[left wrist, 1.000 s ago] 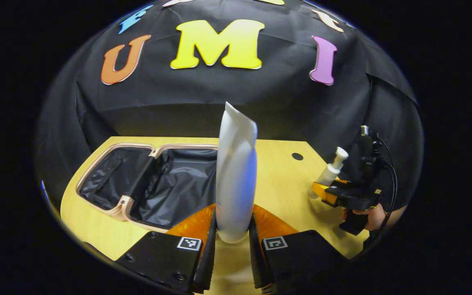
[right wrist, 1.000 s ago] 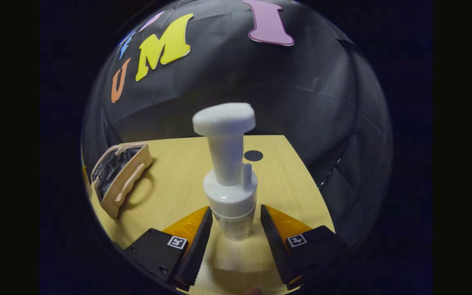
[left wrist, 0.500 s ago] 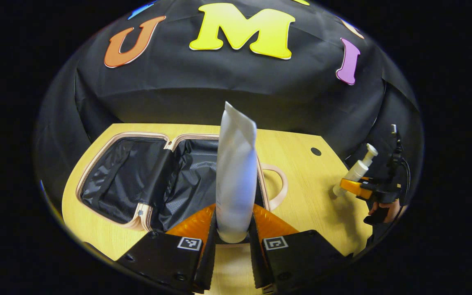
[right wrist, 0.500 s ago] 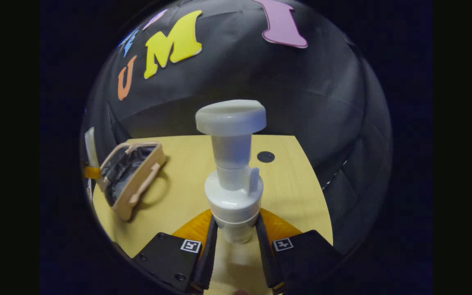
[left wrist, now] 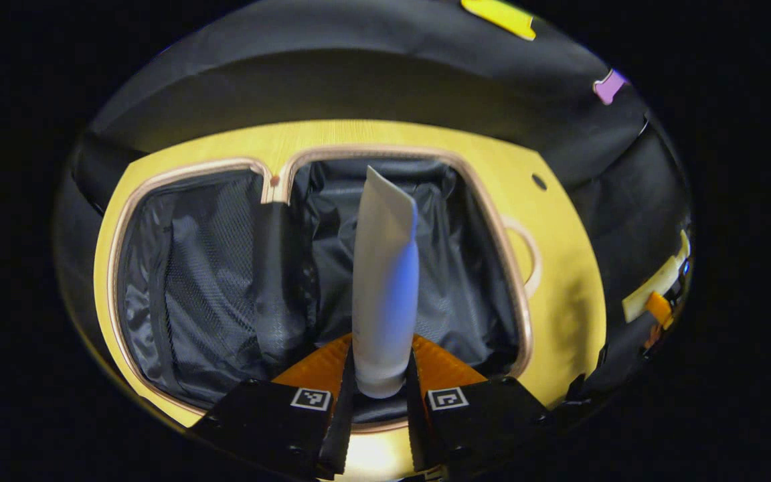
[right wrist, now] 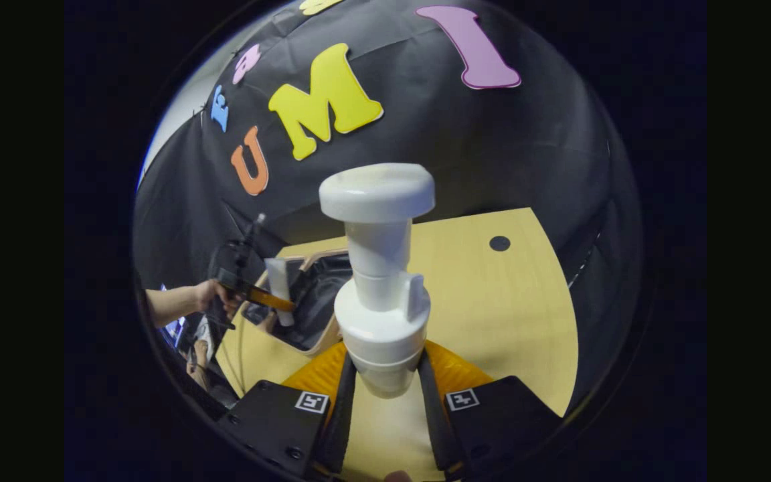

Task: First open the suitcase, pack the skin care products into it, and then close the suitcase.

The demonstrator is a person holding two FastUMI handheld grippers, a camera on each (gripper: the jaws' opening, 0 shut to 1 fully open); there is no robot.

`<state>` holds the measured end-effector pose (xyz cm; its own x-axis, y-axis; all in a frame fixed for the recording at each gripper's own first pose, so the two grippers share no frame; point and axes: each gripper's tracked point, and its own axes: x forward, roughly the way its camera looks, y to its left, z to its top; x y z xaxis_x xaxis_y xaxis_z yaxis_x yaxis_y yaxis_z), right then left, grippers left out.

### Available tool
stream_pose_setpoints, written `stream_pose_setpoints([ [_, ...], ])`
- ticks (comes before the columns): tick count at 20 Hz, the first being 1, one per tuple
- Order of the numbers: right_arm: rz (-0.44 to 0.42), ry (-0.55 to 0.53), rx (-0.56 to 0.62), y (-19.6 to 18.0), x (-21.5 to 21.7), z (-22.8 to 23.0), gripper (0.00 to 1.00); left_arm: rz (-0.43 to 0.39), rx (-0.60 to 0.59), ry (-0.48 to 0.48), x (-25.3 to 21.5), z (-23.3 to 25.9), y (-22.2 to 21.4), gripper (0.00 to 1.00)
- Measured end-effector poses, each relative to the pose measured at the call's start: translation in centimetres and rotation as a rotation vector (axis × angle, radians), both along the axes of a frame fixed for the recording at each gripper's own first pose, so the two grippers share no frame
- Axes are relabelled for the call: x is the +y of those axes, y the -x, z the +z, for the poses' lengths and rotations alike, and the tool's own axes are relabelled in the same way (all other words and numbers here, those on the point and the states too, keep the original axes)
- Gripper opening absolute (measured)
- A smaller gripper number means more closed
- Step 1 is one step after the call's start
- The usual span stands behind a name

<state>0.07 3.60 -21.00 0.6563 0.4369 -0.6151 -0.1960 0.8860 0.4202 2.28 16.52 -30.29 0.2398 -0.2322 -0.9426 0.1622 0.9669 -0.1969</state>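
Left gripper (left wrist: 377, 375) clamps tube (left wrist: 384, 281); right gripper (right wrist: 385, 381) clamps pump bottle (right wrist: 382, 281)

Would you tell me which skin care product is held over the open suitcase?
The white squeeze tube, in the left claw; the white pump bottle is over the table.

Suitcase (left wrist: 211, 268): lies open on the table (left wrist: 566, 281), both halves side by side.
Tube (left wrist: 384, 281): upright between the left gripper (left wrist: 377, 395) fingers, above the suitcase's right half.
Pump bottle (right wrist: 379, 281): upright between the right gripper (right wrist: 385, 395) fingers, above the table, right of the suitcase.
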Motion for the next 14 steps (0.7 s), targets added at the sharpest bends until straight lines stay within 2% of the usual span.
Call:
stream_pose_setpoints([
  [4,0.014,-0.027,-0.006,1.5,1.7,1.9,0.46,-0.098,0.173,-0.034,0.1,-2.2,0.7,0.38],
  [6,0.02,-0.019,-0.012,1.5,1.7,3.2,0.46,-0.107,0.231,-0.05,-0.1,-3.1,1.0,0.38],
  [7,0.023,-0.018,-0.011,1.7,2.0,3.4,0.46,-0.102,0.248,-0.059,-0.2,-3.6,1.0,0.45],
  [8,0.025,-0.013,-0.008,1.8,2.3,3.6,0.46,-0.099,0.253,-0.066,-0.3,-3.8,0.8,0.45],
  [9,0.033,-0.007,-0.002,1.9,2.8,3.8,0.46,-0.099,0.258,-0.067,-0.5,-4.0,1.0,0.39],
  [10,0.048,-0.002,0.009,2.1,3.4,3.8,0.46,-0.098,0.258,-0.056,-0.8,-4.0,1.1,0.4],
  [11,0.076,-0.004,0.014,2.1,4.2,4.1,0.46,-0.098,0.258,-0.057,-0.9,-4.0,1.1,0.45],
  [12,0.106,-0.004,0.018,2.0,5.2,4.4,0.44,-0.097,0.247,-0.052,-1.1,-3.9,1.0,0.55],
  [13,0.13,0.007,0.023,1.6,6.0,4.4,0.46,-0.095,0.238,-0.05,-1.2,-3.7,1.1,0.53],
  [14,0.152,0.024,0.029,1.0,6.9,4.3,0.46,-0.086,0.22,-0.042,-1.3,-3.2,1.1,0.55],
])
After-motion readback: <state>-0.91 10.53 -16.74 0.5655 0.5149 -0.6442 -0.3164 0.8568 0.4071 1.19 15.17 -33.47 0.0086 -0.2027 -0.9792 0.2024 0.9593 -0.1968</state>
